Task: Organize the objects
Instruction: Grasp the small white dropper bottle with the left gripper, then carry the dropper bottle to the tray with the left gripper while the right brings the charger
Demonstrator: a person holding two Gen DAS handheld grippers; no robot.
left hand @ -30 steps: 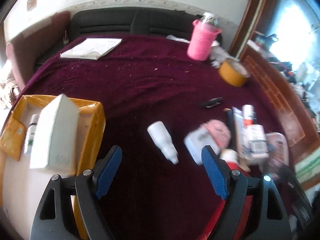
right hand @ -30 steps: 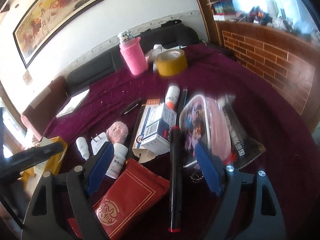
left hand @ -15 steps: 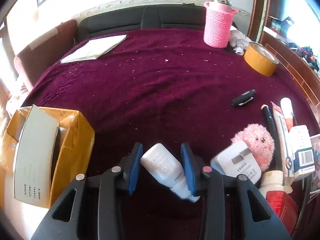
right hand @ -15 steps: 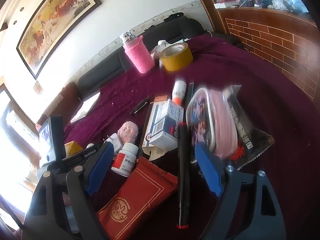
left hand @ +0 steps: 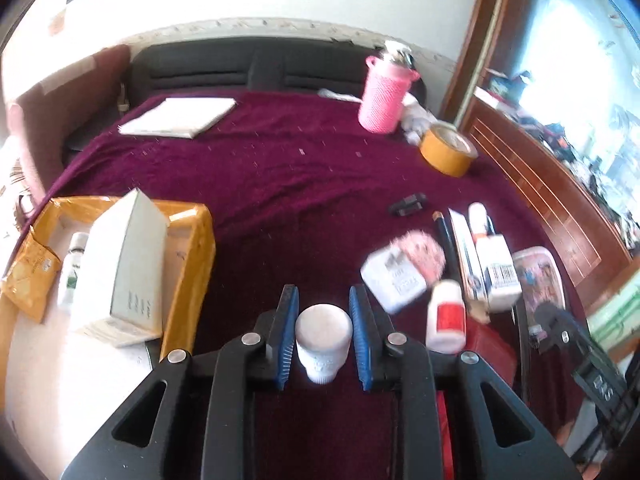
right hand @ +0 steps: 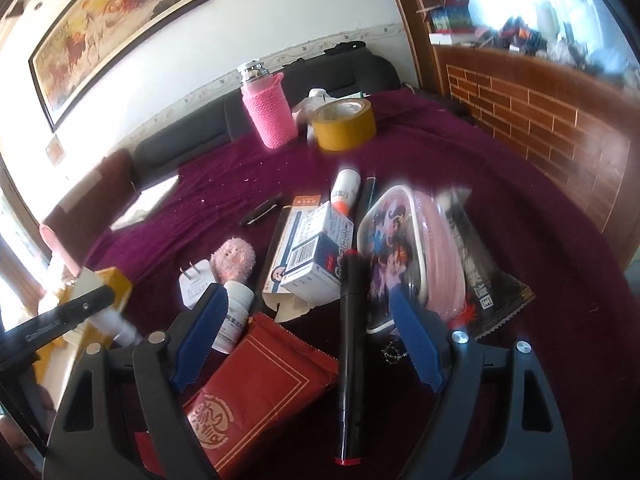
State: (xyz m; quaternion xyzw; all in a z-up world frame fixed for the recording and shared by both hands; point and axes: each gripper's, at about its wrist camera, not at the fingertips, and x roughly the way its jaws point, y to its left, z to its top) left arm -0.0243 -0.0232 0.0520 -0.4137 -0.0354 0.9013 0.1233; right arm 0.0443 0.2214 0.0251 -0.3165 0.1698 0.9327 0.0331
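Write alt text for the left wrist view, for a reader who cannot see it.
The left hand-held gripper is shut on a small white bottle, held above a dark red cloth. An open yellow box with a white carton inside sits to the left; a clutter of small items lies to the right.

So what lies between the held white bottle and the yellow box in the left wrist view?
Only bare maroon cloth lies between the white bottle, clamped in the left gripper, and the yellow box.
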